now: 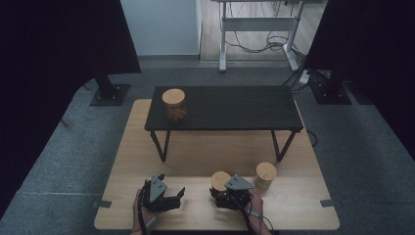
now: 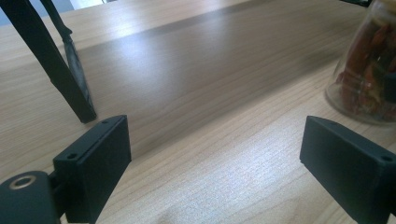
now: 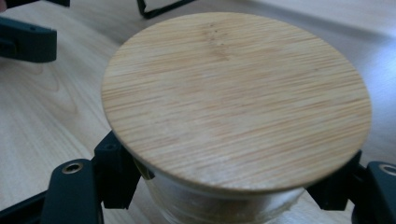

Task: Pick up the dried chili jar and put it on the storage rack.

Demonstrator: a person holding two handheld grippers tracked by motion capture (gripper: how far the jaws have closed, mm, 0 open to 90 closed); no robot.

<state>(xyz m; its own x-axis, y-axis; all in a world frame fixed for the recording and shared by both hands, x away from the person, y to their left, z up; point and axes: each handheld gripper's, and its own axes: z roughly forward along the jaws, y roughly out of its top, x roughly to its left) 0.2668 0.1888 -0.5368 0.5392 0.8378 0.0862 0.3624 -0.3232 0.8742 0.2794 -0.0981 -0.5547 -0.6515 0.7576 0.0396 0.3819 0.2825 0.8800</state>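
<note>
Three glass jars with round bamboo lids are in the high view. One jar [image 1: 173,104] stands at the left end of a low black shelf [image 1: 235,105]. A second jar [image 1: 219,180] sits near the table's front, and my right gripper [image 1: 220,192] is shut on its glass body. In the right gripper view its lid [image 3: 236,98] is close up, with a jaw pressed to each side of the glass below it. The third jar [image 1: 265,175] stands just right of it. My left gripper [image 1: 177,198] rests open and empty, left of the held jar [image 2: 369,79], which holds red contents.
The black shelf stands on thin legs [image 2: 56,65] across the middle of the light wooden table [image 1: 147,161]. In the right gripper view, a jaw of the left gripper [image 3: 28,39] shows at the upper left. Grey carpet and dark curtains surround the table.
</note>
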